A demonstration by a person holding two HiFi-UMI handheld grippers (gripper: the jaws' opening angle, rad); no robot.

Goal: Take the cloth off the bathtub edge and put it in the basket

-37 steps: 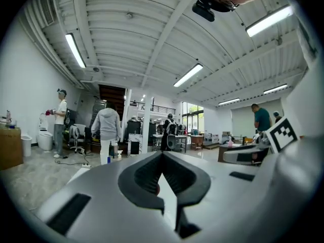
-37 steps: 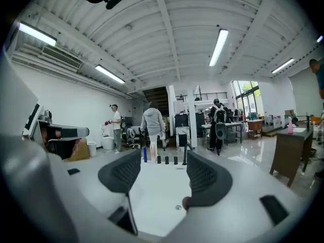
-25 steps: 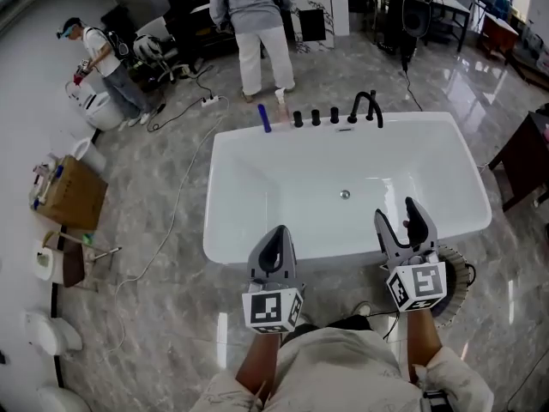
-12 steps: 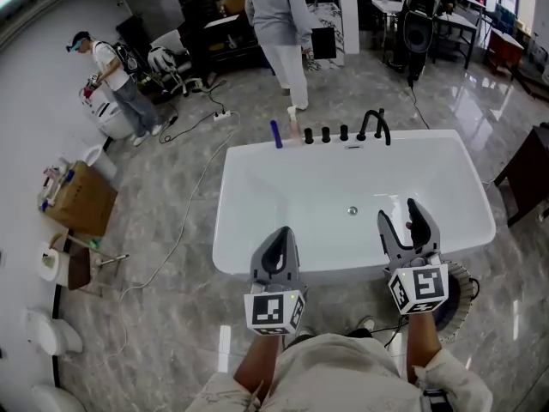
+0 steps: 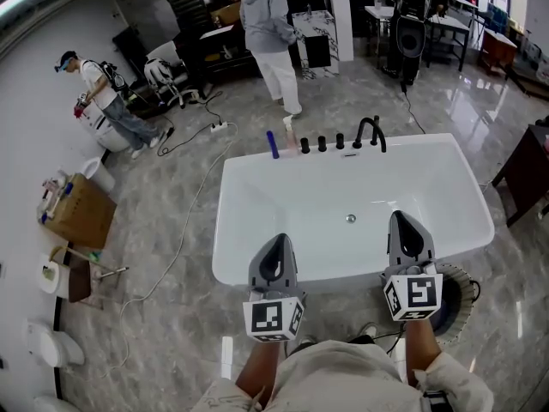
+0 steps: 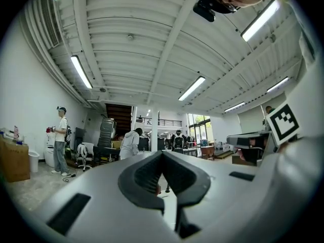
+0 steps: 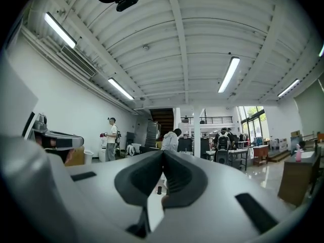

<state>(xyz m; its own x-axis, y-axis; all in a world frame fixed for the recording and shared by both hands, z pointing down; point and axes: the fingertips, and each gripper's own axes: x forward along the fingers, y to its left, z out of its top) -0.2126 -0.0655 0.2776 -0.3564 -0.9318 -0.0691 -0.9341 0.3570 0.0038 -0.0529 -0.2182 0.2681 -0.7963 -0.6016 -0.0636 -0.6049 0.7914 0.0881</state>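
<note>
**Cloth out of sight; both tongs closed at the tub's near rim**

The cloth shows in no view: neither pair of tongs holds it, and the basket's inside is too dark to read.

The left tongs [image 5: 277, 240] are shut, pads together with nothing between them, as the left gripper view [image 6: 162, 154] also shows. The right tongs [image 5: 404, 219] have just closed. Their pads meet on nothing, which the right gripper view [image 7: 163, 152] confirms. Both point level and side by side, well apart from each other, with their tips over the near rim of the white tub [image 5: 300, 197].

The tub stretches ahead of both tongs. Its drain [image 5: 350, 219] lies between their two lines, nearer the right pair. On the far rim, beyond the right tongs, stands a black faucet [image 5: 371, 133]. A blue bottle [image 5: 273, 144] stands on the same rim beyond the left tongs.

The basket [image 5: 456, 283] sits on the floor just right of the right tongs and below them, near the tub's near rim.

Far left of the left tongs a cardboard box [image 5: 75, 213] rests by the wall. Past the tub, a person in a grey hoodie [image 5: 264, 17] stands with their back turned.
</note>
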